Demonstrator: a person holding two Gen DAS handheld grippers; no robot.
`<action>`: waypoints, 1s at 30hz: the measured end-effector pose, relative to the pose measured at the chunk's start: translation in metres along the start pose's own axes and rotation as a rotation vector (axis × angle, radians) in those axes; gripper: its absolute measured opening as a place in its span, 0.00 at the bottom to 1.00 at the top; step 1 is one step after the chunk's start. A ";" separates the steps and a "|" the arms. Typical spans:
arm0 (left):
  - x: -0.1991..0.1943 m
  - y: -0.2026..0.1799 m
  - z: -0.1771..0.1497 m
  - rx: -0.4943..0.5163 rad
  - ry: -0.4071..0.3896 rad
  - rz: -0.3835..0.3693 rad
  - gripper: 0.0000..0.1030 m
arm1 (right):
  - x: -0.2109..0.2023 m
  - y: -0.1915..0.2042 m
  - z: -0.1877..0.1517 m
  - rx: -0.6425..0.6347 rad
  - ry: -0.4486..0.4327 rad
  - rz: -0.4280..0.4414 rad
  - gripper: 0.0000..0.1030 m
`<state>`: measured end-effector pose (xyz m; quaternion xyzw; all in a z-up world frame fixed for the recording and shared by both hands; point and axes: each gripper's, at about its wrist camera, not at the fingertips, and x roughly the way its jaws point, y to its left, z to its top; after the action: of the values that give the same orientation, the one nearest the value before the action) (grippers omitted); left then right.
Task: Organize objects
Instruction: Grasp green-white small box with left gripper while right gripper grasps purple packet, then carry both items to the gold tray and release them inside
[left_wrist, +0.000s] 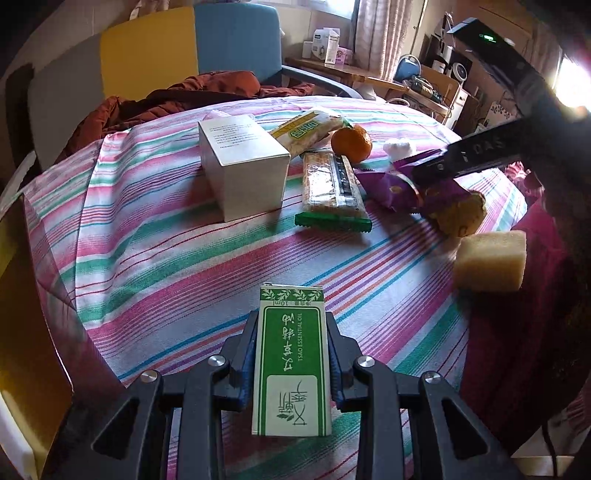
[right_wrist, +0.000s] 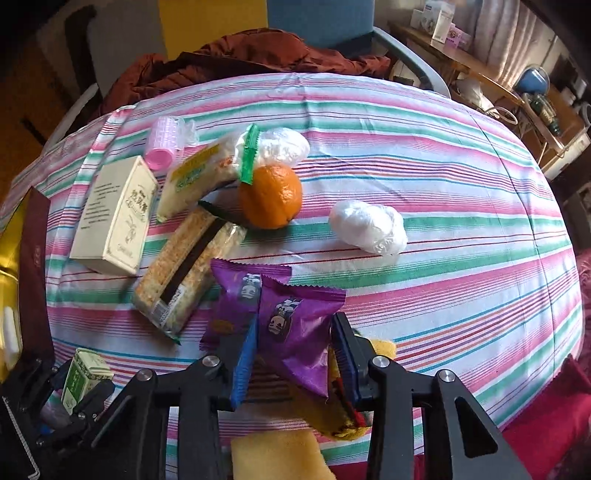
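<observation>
Roughly early on: my left tool (left_wrist: 291, 363) is clamped on a green box (left_wrist: 291, 365) above the striped desk (left_wrist: 147, 240). White box (left_wrist: 243, 166), snack bars (left_wrist: 332, 188), orange (left_wrist: 351, 143) lie loose mid-desk, unsorted. My right tool (right_wrist: 293, 354) grips a purple packet (right_wrist: 299, 328), sponge (right_wrist: 277, 454) beneath.

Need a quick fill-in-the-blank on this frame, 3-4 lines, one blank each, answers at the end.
1. The left tool is shut on a small green and white ____.
2. The right tool grips a snack packet whose wrapper is ____.
3. The round fruit beside the rice-cracker packs is an ____.
4. The striped cloth carries a white cardboard box, which in the left wrist view stands to the ____ of the cracker packs.

Missing words: box; purple; orange; left
</observation>
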<state>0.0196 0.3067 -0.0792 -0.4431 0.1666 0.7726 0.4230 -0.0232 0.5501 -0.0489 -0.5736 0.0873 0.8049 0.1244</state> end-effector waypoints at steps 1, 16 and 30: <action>-0.001 0.000 0.000 -0.003 -0.001 -0.001 0.30 | -0.003 0.001 -0.002 0.001 -0.011 0.000 0.39; -0.078 0.030 -0.002 -0.097 -0.163 0.081 0.30 | -0.072 0.062 -0.026 -0.089 -0.256 0.083 0.39; -0.161 0.134 -0.029 -0.320 -0.267 0.305 0.30 | -0.099 0.221 -0.039 -0.335 -0.429 0.169 0.39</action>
<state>-0.0315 0.1285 0.0219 -0.3684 0.0498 0.8956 0.2442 -0.0234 0.3185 0.0311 -0.3933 -0.0276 0.9187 -0.0241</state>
